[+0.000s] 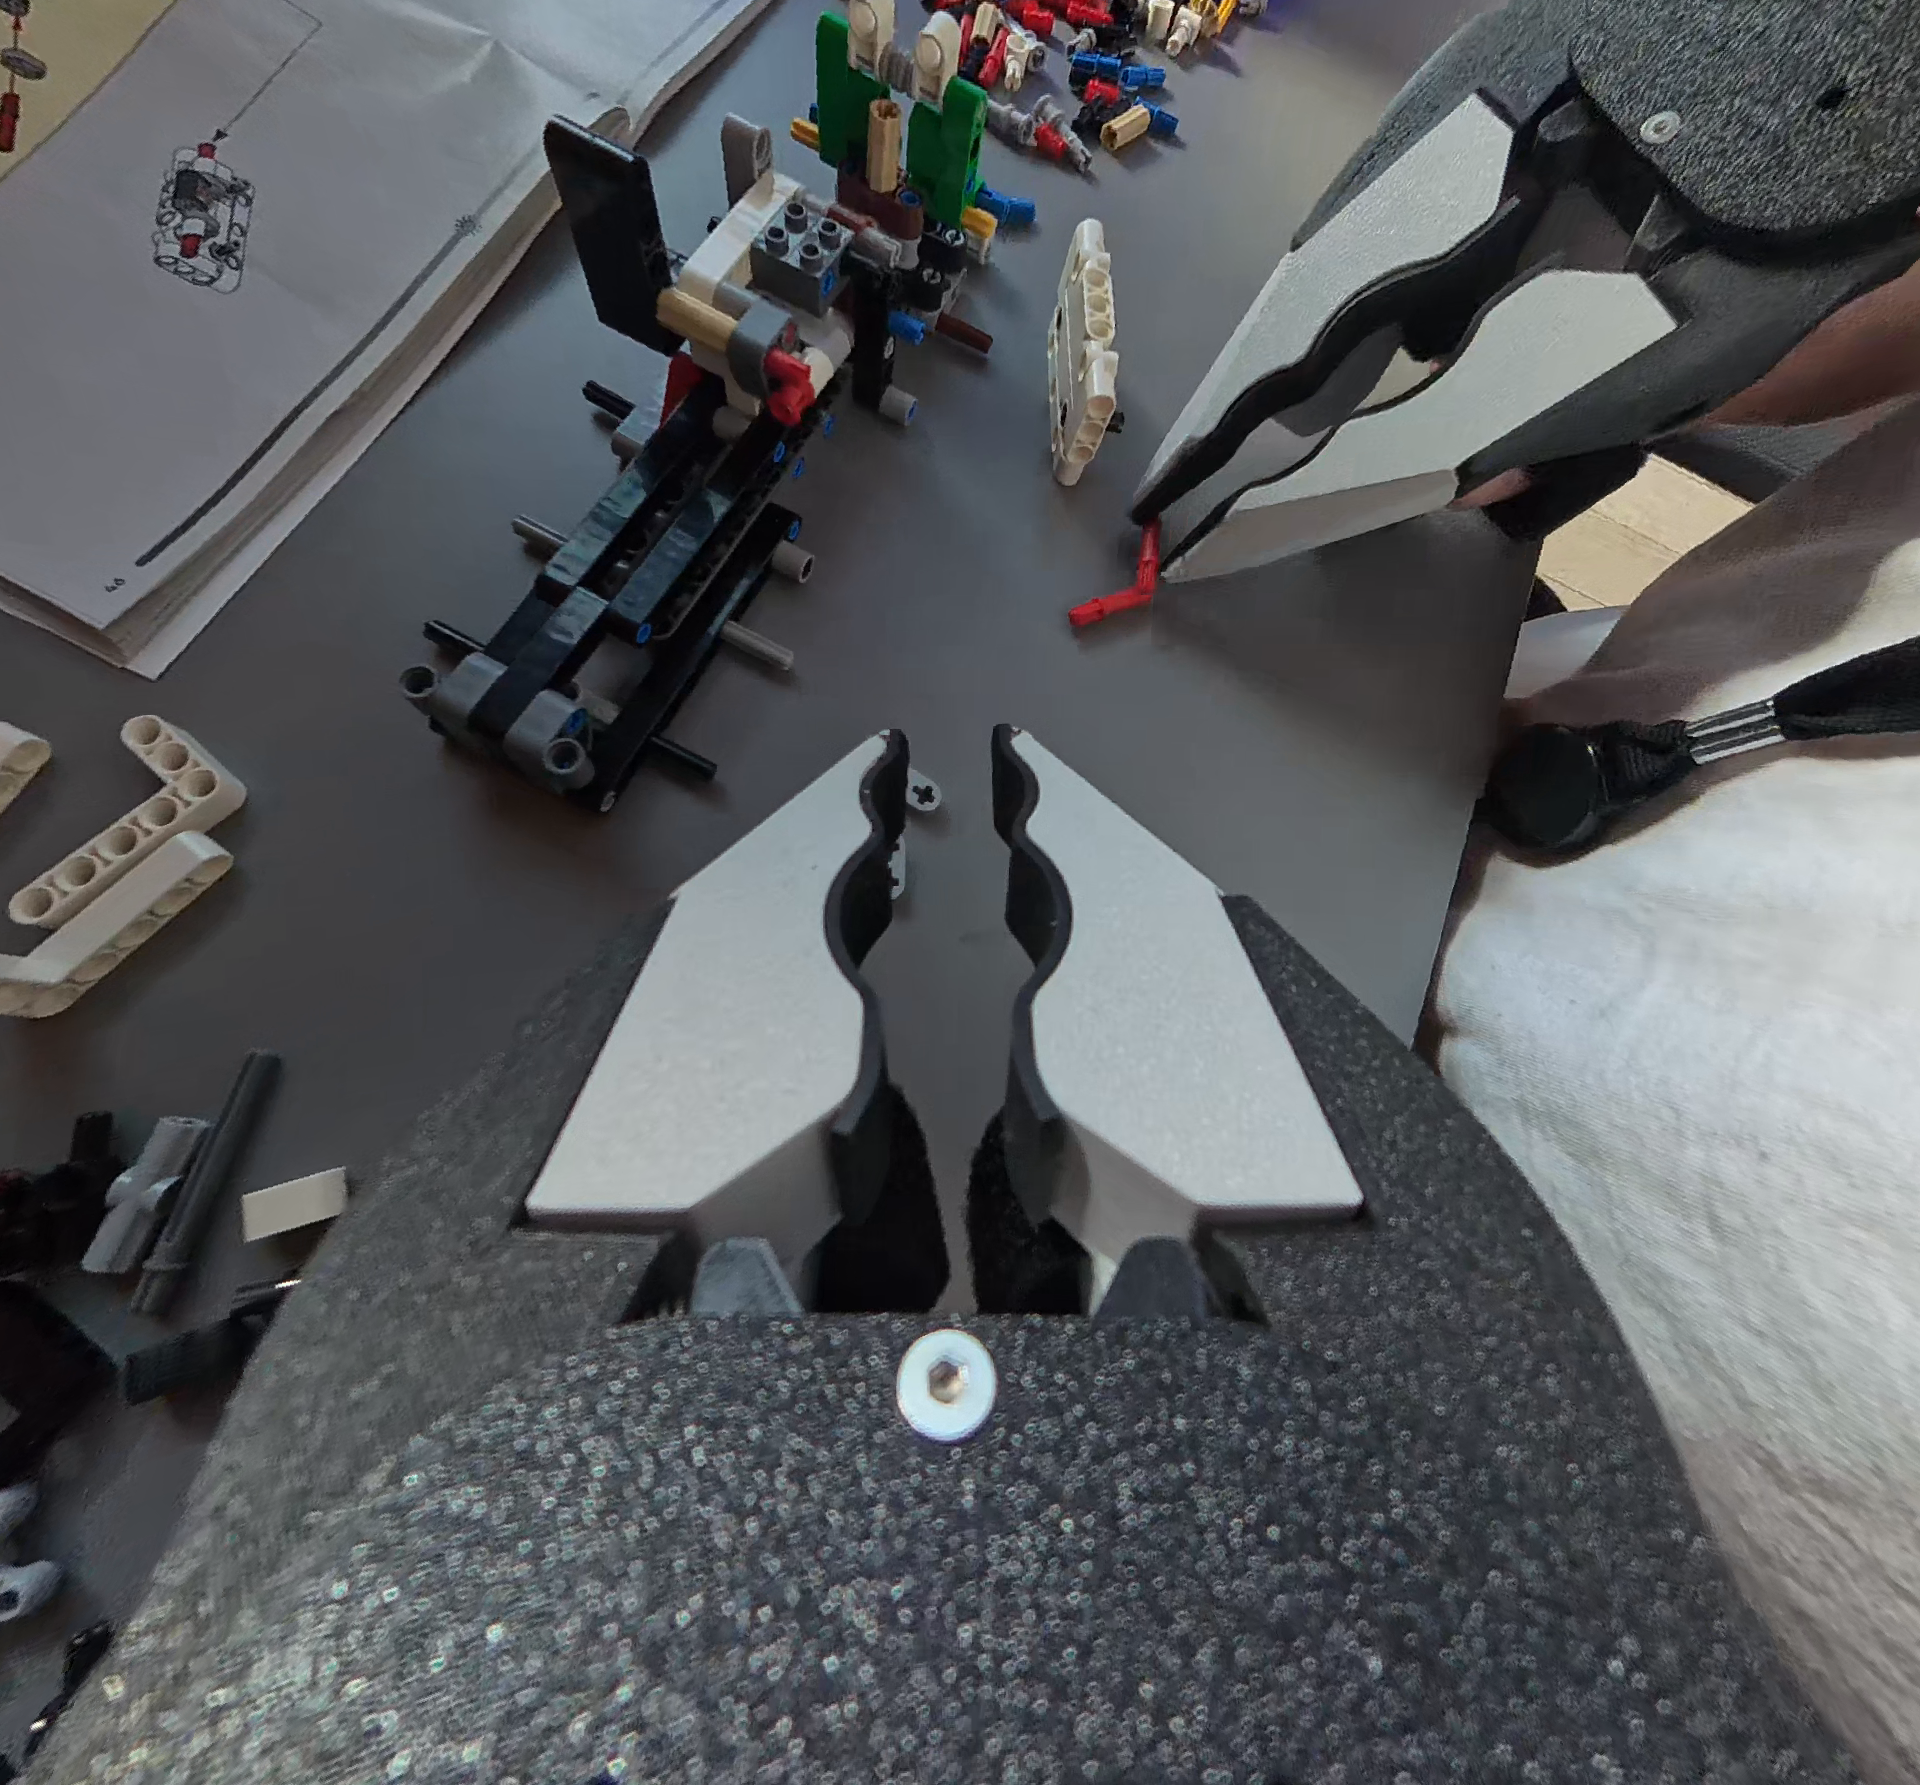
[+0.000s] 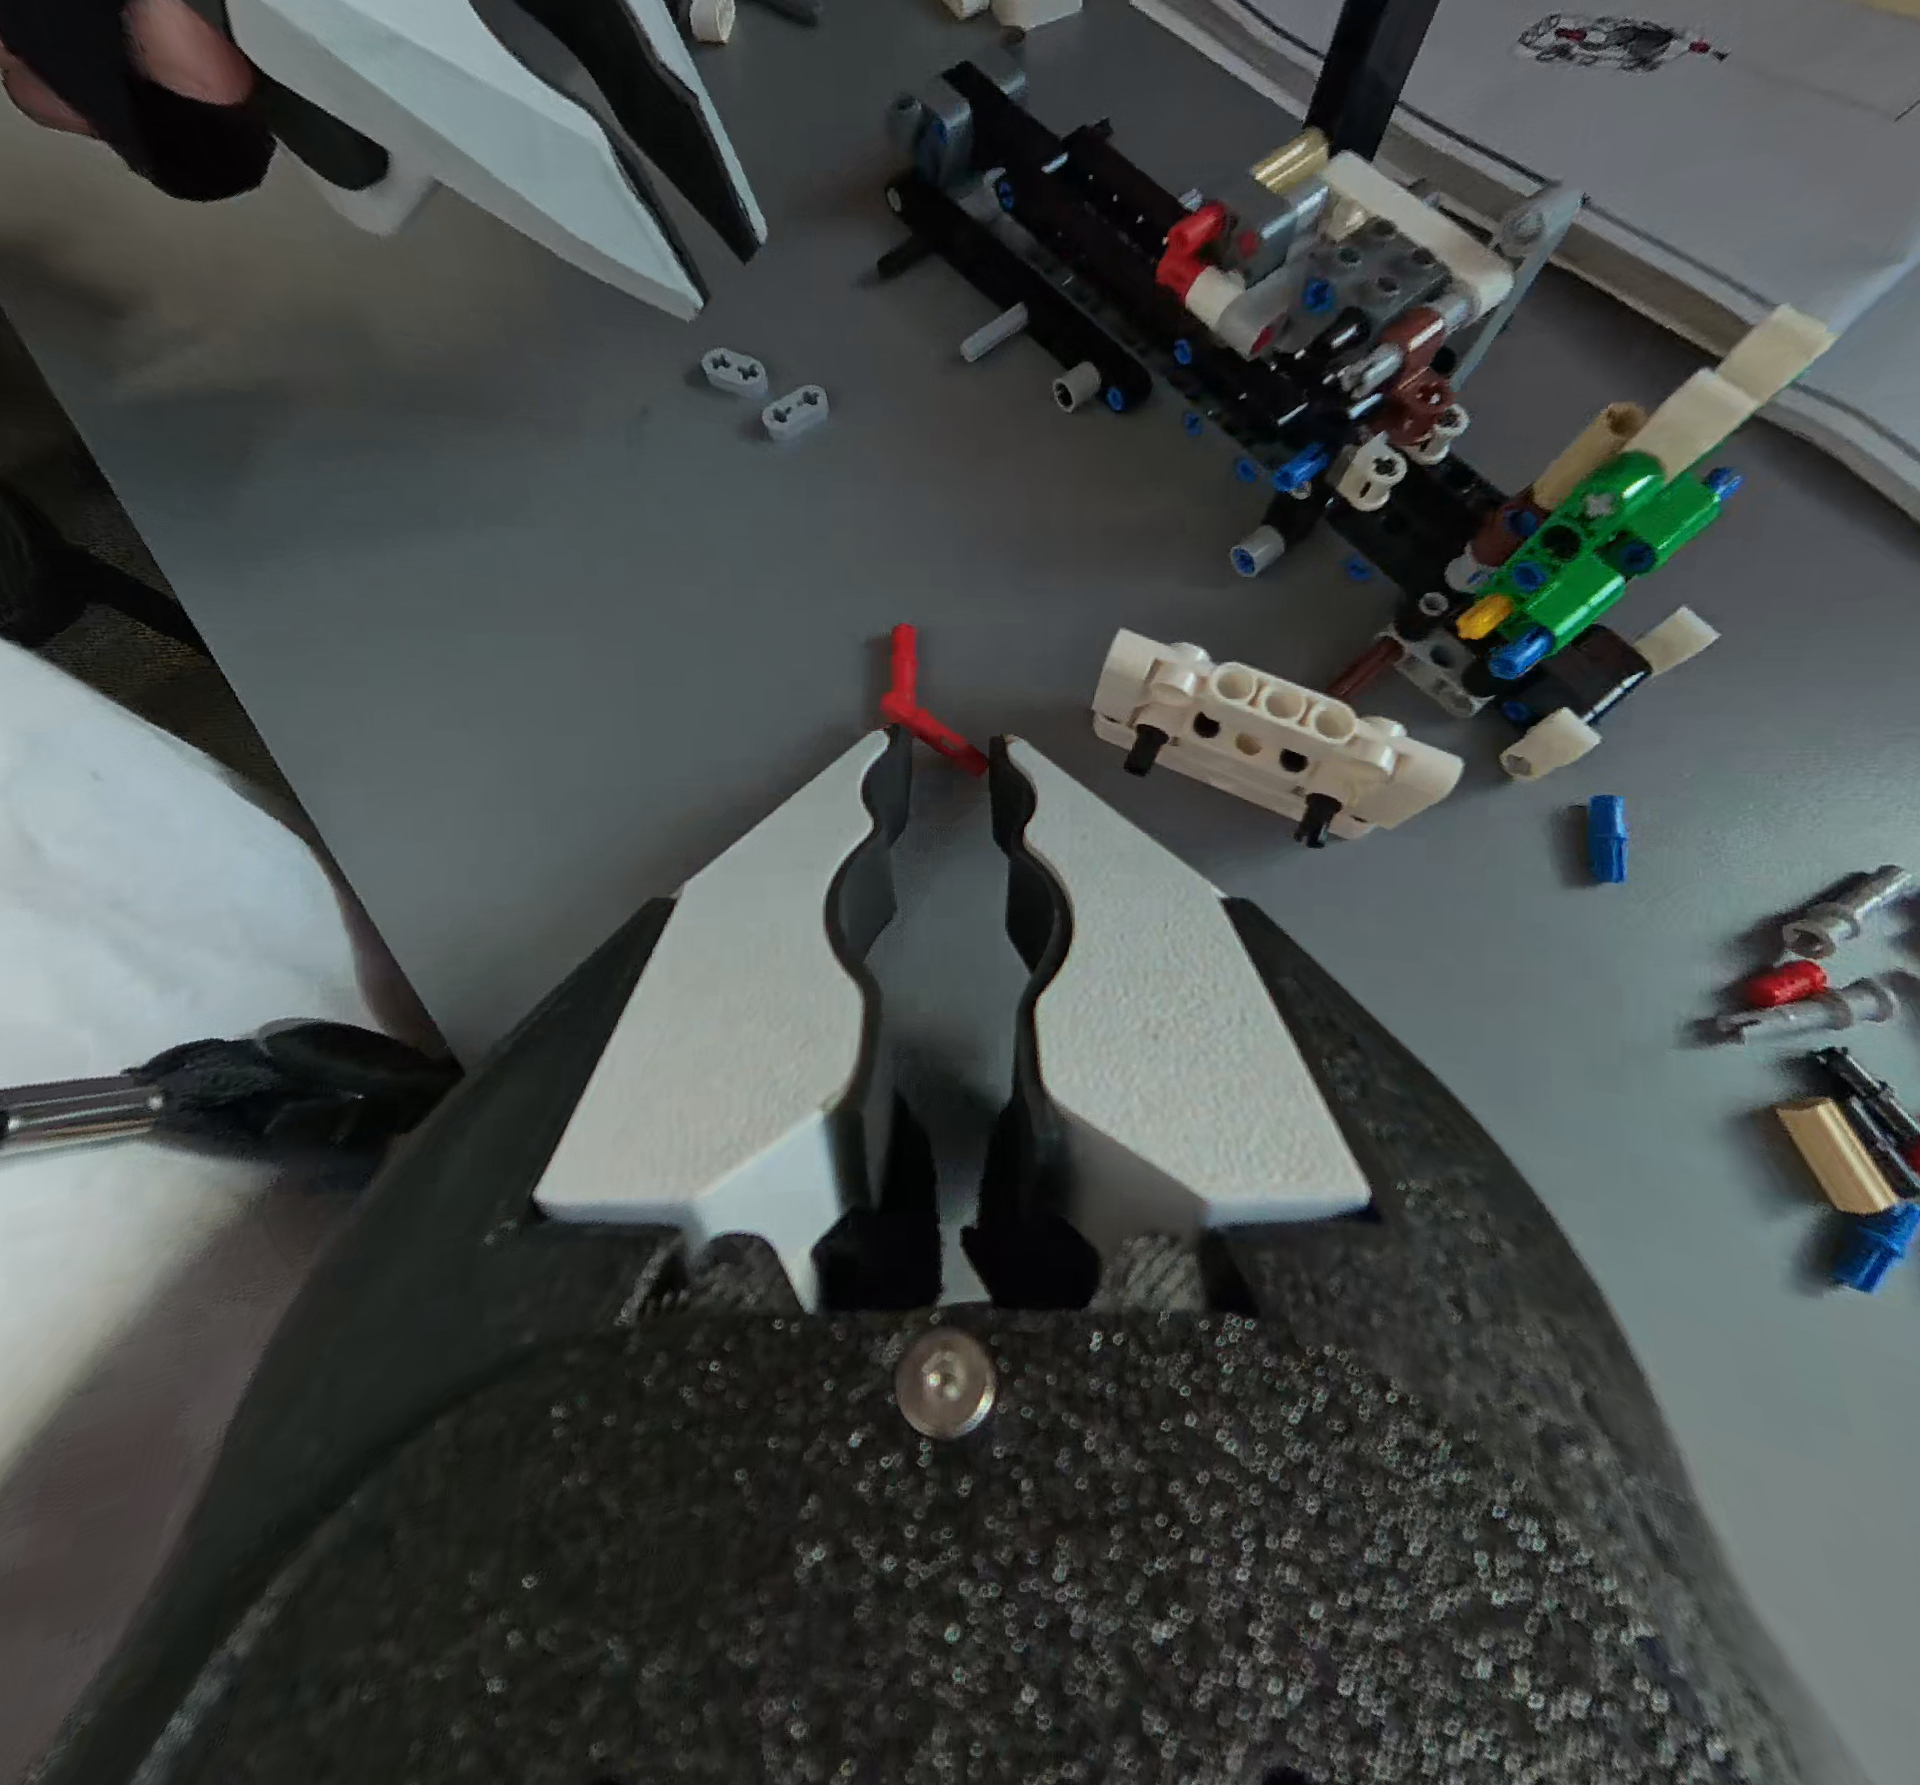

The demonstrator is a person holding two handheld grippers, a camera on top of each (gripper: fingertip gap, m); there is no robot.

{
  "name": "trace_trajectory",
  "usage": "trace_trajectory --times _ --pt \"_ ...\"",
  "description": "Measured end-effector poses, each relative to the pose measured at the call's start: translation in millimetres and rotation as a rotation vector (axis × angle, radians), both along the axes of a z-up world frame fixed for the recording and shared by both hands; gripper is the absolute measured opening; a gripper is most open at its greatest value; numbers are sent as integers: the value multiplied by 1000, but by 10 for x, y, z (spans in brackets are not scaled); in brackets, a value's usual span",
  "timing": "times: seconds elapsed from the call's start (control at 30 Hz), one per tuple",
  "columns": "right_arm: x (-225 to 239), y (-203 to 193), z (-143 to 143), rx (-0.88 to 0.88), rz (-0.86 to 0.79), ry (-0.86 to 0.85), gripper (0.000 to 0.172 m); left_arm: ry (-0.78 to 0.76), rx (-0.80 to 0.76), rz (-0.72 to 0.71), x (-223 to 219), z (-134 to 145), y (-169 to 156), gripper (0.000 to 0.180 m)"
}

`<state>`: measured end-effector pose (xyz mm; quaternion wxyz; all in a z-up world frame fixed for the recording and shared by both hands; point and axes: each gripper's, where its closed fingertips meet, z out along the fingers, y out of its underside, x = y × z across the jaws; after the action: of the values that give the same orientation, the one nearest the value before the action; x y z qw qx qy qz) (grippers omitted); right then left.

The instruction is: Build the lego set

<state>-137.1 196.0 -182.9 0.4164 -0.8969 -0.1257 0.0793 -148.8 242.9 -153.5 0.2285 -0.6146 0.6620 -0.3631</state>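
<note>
While hovering low over the grey table (image 1: 1195, 748), got both sets of fingers spread a little and clamped on nothing, far as can be told. Left gripper (image 1: 948, 743): small grey link (image 1: 923, 795) lying flat just beside its left pad, half tucked under; right gripper (image 2: 943, 748): tips right at a red bent connector (image 2: 914, 707) flat on the table, touching or nearly, no squeeze visible. Farther off, half-built black model (image 1: 727, 364) with a white beam block (image 2: 1268, 738) just right of it, open booklet (image 1: 260, 333) far left, loose pins (image 1: 1081, 0) piled at the far end.
</note>
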Motion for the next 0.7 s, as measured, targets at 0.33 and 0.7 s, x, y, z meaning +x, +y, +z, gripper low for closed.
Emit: trace_trajectory --times 0.33,0.7 --pt "-15 125 -10 -22 -31 19 14 -18 3 -12 -76 -5 -105 14" --pt "-140 134 -30 -31 29 5 20 -9 -19 -45 -119 -52 -255 15"
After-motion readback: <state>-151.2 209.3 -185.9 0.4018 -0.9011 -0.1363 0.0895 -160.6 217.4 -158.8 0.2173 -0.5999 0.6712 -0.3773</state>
